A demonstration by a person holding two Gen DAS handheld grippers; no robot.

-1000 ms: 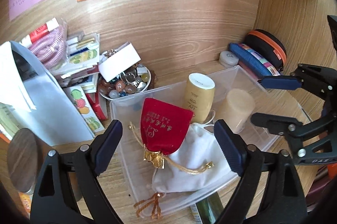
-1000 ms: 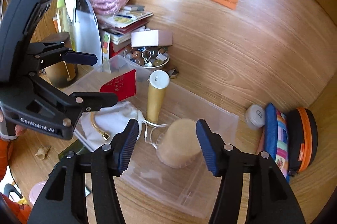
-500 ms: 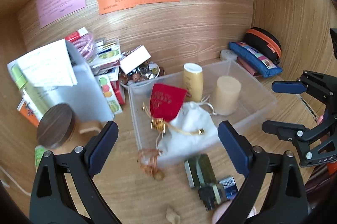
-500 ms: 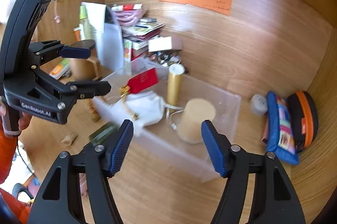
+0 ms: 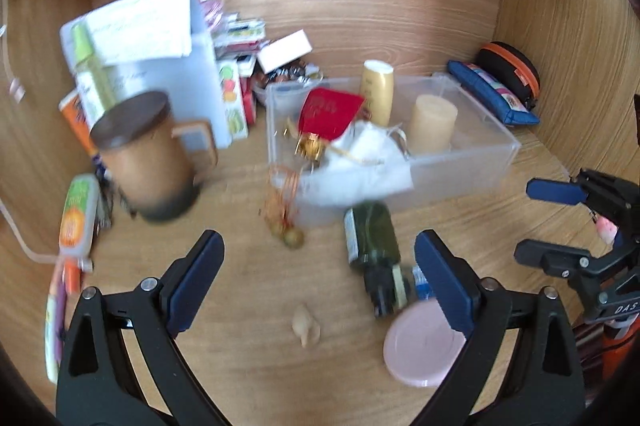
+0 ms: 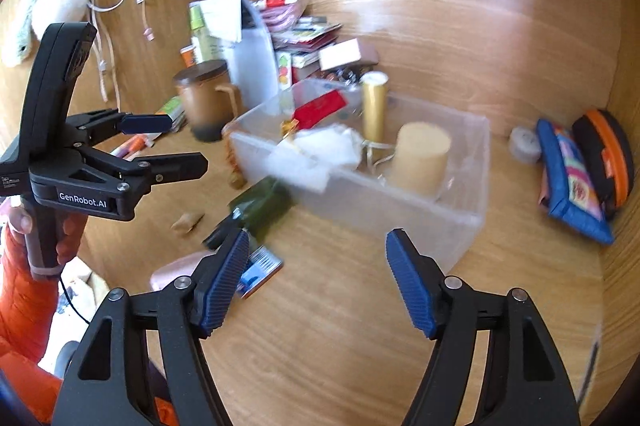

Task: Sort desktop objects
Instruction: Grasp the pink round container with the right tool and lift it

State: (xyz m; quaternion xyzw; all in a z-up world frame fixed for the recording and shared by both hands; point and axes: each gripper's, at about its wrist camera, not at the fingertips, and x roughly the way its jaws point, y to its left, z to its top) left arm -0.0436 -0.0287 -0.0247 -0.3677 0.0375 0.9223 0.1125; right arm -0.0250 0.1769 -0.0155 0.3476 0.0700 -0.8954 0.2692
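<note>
A clear plastic bin [image 5: 472, 169] [image 6: 404, 209] on the wooden desk holds a red pouch [image 5: 330, 111], a white pouch [image 5: 368, 161], a gold bottle [image 5: 377, 91] [image 6: 374, 109] and a beige candle [image 5: 432, 123] [image 6: 420, 159]. A dark green bottle [image 5: 372, 246] [image 6: 262, 203] lies in front of the bin. My left gripper [image 5: 320, 274] [image 6: 164, 141] is open and empty, well in front of the bin. My right gripper [image 6: 318, 278] [image 5: 556, 222] is open and empty, near the bin's right front corner.
A brown lidded mug [image 5: 146, 153] and a white folder [image 5: 160, 65] stand left. A pink lid [image 5: 424, 350], a small shell [image 5: 306, 326] and gold beads [image 5: 290, 234] lie in front. A blue pencil case [image 5: 492, 93] and black-orange case [image 5: 512, 67] sit at the right wall.
Both grippers have pulled back and away from the bin, both still open and empty. More of the front desk has come into view.
</note>
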